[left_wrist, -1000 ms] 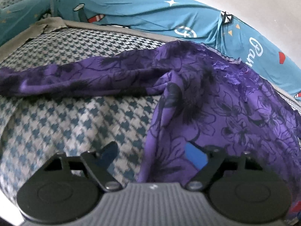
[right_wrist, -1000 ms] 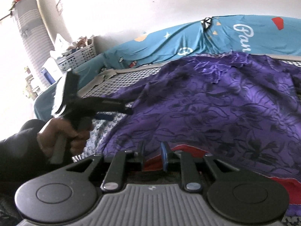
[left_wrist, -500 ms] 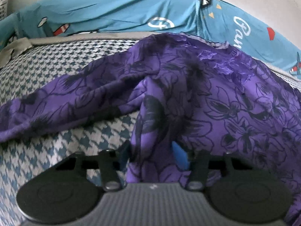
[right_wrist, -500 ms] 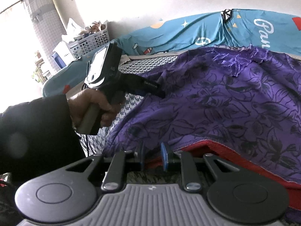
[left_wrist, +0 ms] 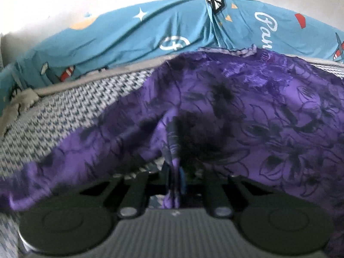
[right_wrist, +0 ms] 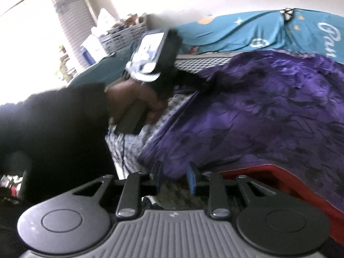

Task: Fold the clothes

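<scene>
A purple garment [left_wrist: 268,118] with a dark flower print lies across the houndstooth bed cover [left_wrist: 75,116]. My left gripper [left_wrist: 175,176] is shut on a raised fold of it, with cloth pinched between the blue pads. In the right wrist view the garment [right_wrist: 268,111] shows a red lining [right_wrist: 268,176] at its near hem. My right gripper [right_wrist: 174,177] has its jaws narrow, with the near corner of the garment between them. There too, a hand [right_wrist: 133,99] holds the left gripper [right_wrist: 206,83] at the garment's far left edge.
Teal patterned bedding [left_wrist: 150,28] is heaped along the wall behind the bed. A white basket [right_wrist: 124,34] with clutter stands at the back left beside a bright window. The person's dark sleeve [right_wrist: 53,129] fills the left of the right wrist view.
My left gripper moved right onto the garment's edge and shut on a fold, which now rises off the cover. The right gripper kept the near corner and tilted upward.
</scene>
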`<state>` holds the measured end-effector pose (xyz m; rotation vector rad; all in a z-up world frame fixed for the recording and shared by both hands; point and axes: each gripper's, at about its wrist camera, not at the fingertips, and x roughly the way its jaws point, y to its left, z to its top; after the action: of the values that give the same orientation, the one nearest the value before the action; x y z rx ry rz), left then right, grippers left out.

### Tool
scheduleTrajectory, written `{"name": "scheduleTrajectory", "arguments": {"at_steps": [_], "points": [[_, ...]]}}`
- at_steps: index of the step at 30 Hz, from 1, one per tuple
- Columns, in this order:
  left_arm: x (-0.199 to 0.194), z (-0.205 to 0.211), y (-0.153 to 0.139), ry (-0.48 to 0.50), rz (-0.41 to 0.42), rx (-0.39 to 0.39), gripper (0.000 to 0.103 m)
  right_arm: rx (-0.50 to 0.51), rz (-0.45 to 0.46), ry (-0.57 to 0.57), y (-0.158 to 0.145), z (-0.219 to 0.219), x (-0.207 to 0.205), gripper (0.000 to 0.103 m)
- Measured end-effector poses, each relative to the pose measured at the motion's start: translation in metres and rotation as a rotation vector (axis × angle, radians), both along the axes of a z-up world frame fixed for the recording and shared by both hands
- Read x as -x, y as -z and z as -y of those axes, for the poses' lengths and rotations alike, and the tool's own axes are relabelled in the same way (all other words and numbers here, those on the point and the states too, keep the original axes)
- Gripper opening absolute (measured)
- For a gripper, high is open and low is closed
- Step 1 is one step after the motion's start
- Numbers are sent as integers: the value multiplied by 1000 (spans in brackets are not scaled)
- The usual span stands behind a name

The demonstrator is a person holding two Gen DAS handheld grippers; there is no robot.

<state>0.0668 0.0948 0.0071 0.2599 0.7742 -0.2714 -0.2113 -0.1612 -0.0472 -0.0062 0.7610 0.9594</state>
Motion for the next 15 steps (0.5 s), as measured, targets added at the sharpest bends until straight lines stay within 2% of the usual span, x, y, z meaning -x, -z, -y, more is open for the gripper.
{"name": "scheduleTrajectory", "arguments": {"at_steps": [3,5,7,11,12,14,15], "points": [[-13,-3,-10,2,31,-35,9,11,-3,-37,3,-8,1,26],[-25,-9,-12,1,9,-33,9,31,-2,-45,6,-15,0,26],[-37,-13,-5,-10,-49,-8,10,55,6,-53,10,-23,-2,26],[-43,-8,8,-18,-73,-36,15,93,33,-75,15,-41,-4,27],[-43,-6,8,-15,-67,-50,18,103,41,-79,17,-46,-5,27],[-41,-5,8,-18,-65,-58,30,122,58,-88,21,-55,-7,27],[-42,-9,8,-32,-79,-36,42,129,69,-95,22,-58,-6,27]]}}
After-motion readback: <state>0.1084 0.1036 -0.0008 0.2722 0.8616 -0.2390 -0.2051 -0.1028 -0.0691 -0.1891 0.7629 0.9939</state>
